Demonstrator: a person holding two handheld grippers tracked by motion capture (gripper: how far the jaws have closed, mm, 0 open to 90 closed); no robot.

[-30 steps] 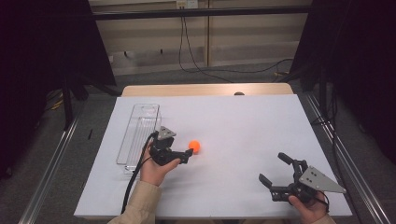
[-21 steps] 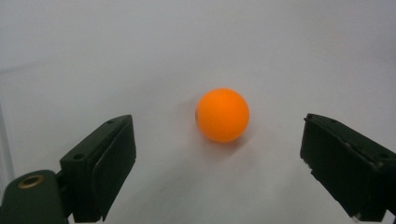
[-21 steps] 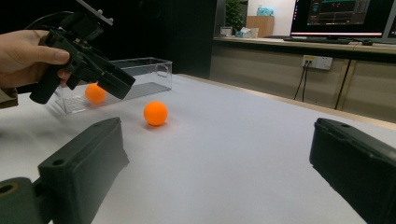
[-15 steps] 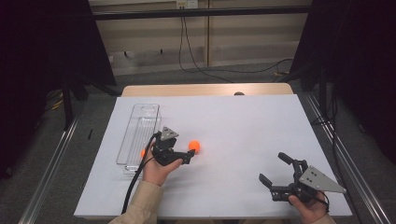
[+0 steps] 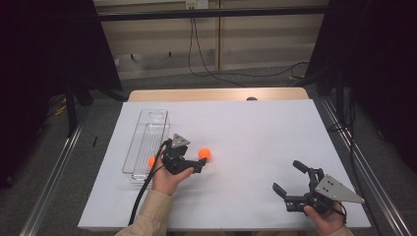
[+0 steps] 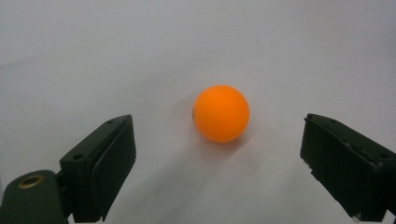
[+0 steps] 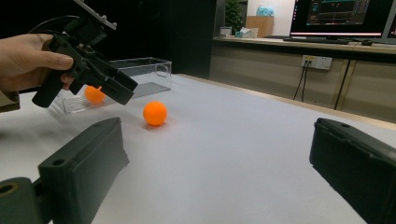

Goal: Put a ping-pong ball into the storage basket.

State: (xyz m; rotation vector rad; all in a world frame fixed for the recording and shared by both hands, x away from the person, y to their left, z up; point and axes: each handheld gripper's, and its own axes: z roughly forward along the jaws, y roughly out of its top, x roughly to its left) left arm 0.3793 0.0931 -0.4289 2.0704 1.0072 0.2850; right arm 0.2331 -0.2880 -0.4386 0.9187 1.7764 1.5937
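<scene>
Hovering your left claw [image 5: 198, 163] low over the white worktop [image 5: 255, 132], you have its jaws apart, nothing clamped, with the loose orange ball [image 6: 221, 113] sitting on the worktop just ahead, left of centre in the high view. One orange ball [image 5: 151, 161] already lies in the clear tray [image 5: 147, 129] at the left, so by my read you're about halfway: one in, one to go. Your right claw [image 5: 291, 182] waits lower right, jaws apart, empty. Count: two balls, one tray, two claws.
</scene>
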